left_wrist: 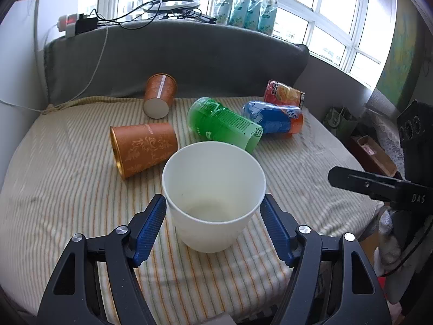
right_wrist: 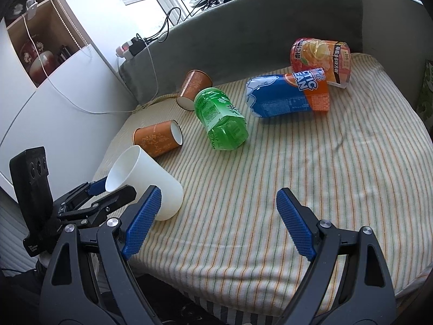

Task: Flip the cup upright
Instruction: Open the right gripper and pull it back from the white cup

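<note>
Matt white paper cup (left_wrist: pixel 213 197); ribbed blue tool pads (left_wrist: pixel 150 226); glossy green plastic bottle (right_wrist: pixel 220 119); striped cloth bed cover (right_wrist: pixel 324 168).

Cup (left_wrist: pixel 213 197) nearest on bed (left_wrist: pixel 67 189); behind-left of cup, two paper cups (left_wrist: pixel 143 149); behind-right, three bottles (left_wrist: pixel 224 124).

Snack bags' (left_wrist: pixel 247 6) tops beyond the frame edge
</note>
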Demonstrator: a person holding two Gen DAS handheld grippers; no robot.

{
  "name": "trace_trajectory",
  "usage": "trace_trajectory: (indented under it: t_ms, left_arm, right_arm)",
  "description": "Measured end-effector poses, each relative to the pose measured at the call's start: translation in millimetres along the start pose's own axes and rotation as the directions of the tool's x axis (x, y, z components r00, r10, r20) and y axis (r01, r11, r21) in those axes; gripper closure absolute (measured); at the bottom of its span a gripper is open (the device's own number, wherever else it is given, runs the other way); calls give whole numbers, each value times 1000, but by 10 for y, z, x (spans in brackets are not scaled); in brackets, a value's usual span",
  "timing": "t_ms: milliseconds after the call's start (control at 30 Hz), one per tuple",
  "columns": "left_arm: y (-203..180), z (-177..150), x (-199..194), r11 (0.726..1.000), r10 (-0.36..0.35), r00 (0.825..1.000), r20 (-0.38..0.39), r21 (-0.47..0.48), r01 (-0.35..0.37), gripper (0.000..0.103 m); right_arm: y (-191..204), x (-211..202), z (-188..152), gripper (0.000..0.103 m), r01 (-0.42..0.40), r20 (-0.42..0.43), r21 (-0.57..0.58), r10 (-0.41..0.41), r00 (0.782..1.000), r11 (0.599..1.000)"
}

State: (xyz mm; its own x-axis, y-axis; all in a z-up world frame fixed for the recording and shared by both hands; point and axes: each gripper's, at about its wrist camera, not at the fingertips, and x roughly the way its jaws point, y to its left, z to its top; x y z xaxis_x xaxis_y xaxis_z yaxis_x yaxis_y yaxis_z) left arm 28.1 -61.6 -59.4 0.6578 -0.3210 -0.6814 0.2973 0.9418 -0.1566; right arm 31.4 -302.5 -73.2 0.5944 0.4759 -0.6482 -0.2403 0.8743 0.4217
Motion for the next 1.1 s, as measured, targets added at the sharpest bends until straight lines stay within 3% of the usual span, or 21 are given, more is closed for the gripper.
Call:
trace_trajectory:
  t_ms: [633,733,833,1100]
  left_arm:
    - [169,-231,-264,998,59,998,8,-35,-59,28]
    - [219,-243,-372,995,91,995,41,-48,-89,28]
    - [268,-228,-488,991,117,989,86,-68,-111,28]
    - [258,-174,-707,978,208,957,204,-63,-199,25]
  right_arm:
    - [202,-131,-11,14,48,66,-68,-44,997,997]
    - [296,-171,-12,14,84,103,-104,-74,992,991]
    - [407,-202,-36,5,135,148,-149,-113,983,980]
    - [580,-319,-65,1,203,239,-185,-156,958,962]
